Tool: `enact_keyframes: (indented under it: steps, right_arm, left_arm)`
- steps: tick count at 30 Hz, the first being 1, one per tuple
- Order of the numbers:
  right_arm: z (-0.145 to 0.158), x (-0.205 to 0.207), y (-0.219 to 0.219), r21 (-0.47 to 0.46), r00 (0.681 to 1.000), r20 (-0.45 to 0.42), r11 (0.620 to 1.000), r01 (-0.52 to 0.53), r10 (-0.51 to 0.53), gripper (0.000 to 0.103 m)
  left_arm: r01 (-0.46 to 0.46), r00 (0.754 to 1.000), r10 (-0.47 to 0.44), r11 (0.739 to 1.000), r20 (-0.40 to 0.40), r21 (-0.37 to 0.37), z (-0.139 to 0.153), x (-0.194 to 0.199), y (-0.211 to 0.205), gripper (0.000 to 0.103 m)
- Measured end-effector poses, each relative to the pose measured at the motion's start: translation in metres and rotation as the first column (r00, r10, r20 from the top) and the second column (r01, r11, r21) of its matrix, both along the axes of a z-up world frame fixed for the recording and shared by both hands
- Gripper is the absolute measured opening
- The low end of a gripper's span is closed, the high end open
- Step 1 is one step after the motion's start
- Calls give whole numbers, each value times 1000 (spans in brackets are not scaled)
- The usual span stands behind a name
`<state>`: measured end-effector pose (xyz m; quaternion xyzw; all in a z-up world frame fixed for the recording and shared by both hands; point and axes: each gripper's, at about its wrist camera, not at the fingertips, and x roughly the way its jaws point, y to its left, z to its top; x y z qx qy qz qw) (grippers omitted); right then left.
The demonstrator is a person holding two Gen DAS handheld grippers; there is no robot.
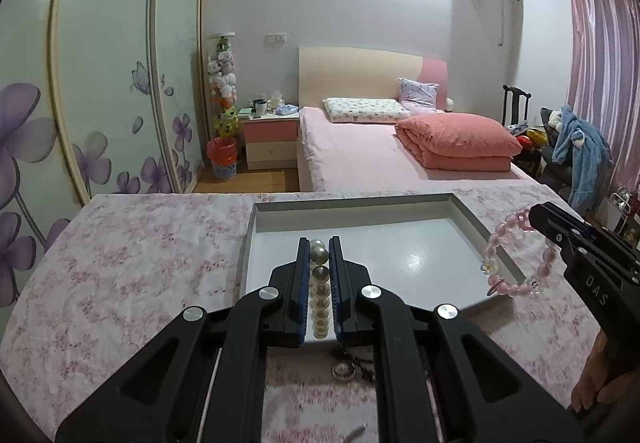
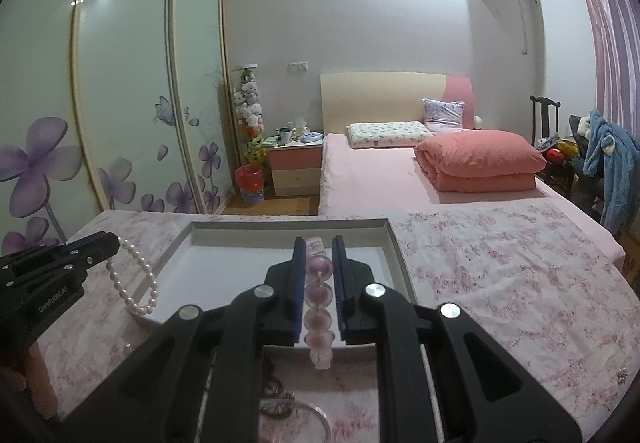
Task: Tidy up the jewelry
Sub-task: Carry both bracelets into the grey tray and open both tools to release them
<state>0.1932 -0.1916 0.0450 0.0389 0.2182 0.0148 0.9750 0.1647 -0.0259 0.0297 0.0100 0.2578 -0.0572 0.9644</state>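
Note:
My left gripper [image 1: 319, 245] is shut on a white pearl bracelet [image 1: 320, 275] and holds it above the near left part of a shallow white tray [image 1: 468, 217]. In the right wrist view the left gripper [image 2: 114, 243] shows with the pearl bracelet [image 2: 138, 283] hanging as a loop. My right gripper [image 2: 319, 245] is shut on a pink bead bracelet [image 2: 319, 307] above the tray [image 2: 394, 243]. In the left wrist view the right gripper [image 1: 534, 213] holds the pink bracelet [image 1: 516, 255] over the tray's right rim.
The tray lies on a table with a pink floral cloth [image 1: 140, 263]. More jewelry [image 1: 344, 369] lies on the cloth under my left gripper, and a tangle of pieces [image 2: 280, 399] under my right. A small sparkly piece [image 2: 621, 374] lies at the right. A bed [image 1: 380, 159] stands behind.

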Motion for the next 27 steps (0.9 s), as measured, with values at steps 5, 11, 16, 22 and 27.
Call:
enact_keyframes:
  steps: [5,11,16,22,27]
  right_arm:
    - [-10,28,-2,19,1000,-29,1000,5,-4,14]
    - [-25,59,3,68,995,-88,997,-34,40,14]
    - [-45,83,0,96,986,-155,994,-43,57,14]
    - [-63,94,-8,73,977,-211,997,2,13,16]
    - [-57,89,-12,44,984,-177,999,26,-17,40]
  left_arm:
    - [-8,1000,9,1000,-20,5,-8,22,-4,10]
    - [-13,998,13,1000,-56,3,-18,44,-7,10]
    - [-8,997,9,1000,-79,4,-28,57,-13,10]
    - [-3,994,4,1000,-108,4,-37,68,-17,10]
    - [-11,993,12,1000,-120,4,-40,72,-16,11]
